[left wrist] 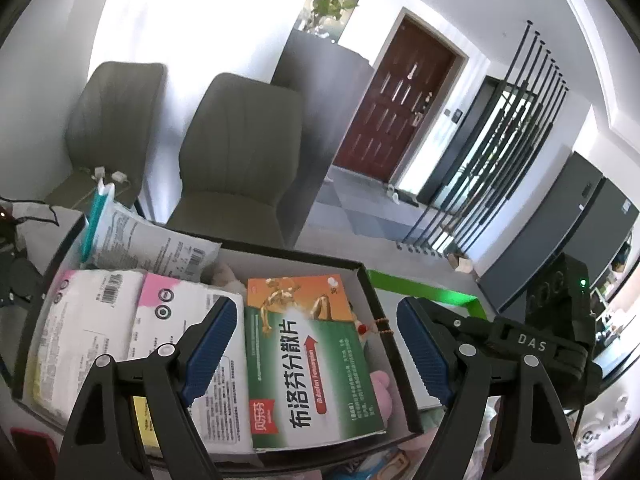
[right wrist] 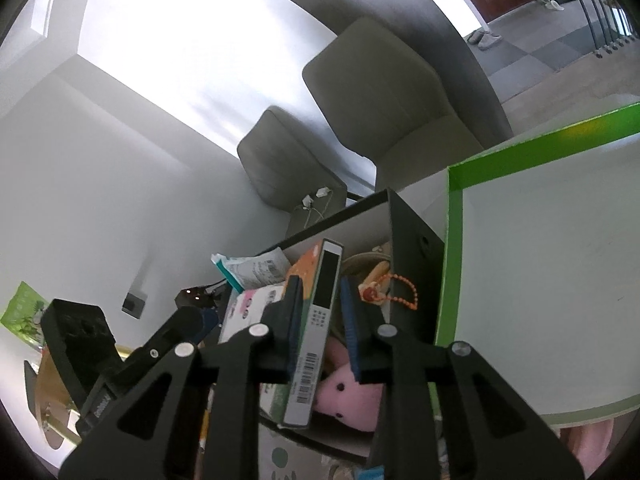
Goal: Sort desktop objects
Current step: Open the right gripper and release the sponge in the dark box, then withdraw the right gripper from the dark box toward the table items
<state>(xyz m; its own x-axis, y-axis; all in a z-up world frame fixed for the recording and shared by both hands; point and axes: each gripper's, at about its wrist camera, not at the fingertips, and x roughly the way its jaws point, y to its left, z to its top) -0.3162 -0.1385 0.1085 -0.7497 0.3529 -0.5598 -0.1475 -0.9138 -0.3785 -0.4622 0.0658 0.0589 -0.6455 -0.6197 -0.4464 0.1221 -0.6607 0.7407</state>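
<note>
Inside the black cardboard box point(left wrist: 362, 280), the right gripper point(right wrist: 320, 320) clamps a flat medicine carton point(right wrist: 316, 320); left gripper point(left wrist: 316, 344) wide.

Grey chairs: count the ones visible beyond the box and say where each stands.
2. One grey chair stands directly behind the black box; the other grey chair is to its left, by the wall, with white chargers on its seat. Others may be out of view.
</note>
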